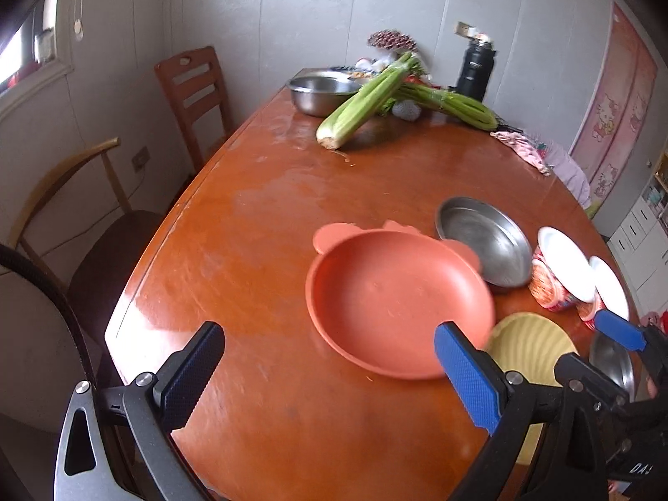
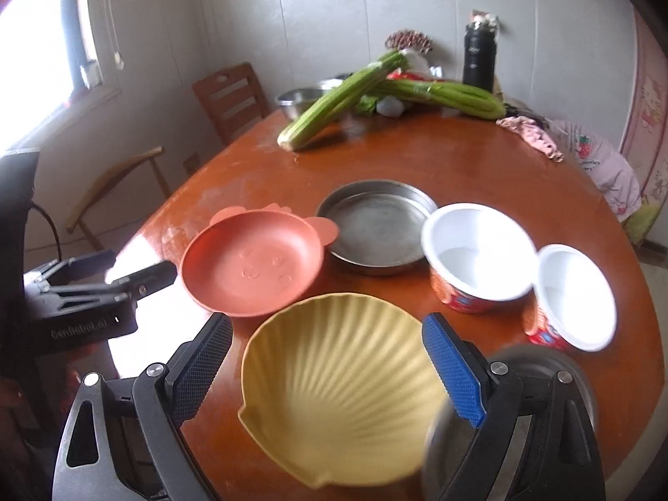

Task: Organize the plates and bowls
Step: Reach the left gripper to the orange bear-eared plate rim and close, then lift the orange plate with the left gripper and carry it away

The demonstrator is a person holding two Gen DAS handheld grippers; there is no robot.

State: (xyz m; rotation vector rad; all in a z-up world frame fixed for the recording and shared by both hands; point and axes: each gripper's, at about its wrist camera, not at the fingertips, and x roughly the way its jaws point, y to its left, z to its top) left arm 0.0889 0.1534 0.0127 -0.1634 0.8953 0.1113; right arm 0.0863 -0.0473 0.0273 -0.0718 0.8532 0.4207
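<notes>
Dishes, unsorted, clustered at the near end of the table (image 2: 417, 158): yellow shell plate (image 2: 342, 380) nearest the edge, lying between the gaping right tongs (image 2: 330, 371), likely the first pick; orange animal-face plate (image 2: 250, 265) just beyond, touching or overlapping the shell plate's rim; steel pan (image 2: 373, 227) behind; two white-lined bowls (image 2: 480, 250) side by side to the right; a steel bowl (image 2: 538, 363) partly hidden by the right tongs. Left tongs (image 1: 330, 375) spread wide, holding nothing, hovering short of the orange plate. Celery (image 2: 334, 100) and flask (image 2: 478, 56) well apart at the far end.

Home dining room: table (image 2: 417, 158), celery (image 2: 334, 96).
</notes>
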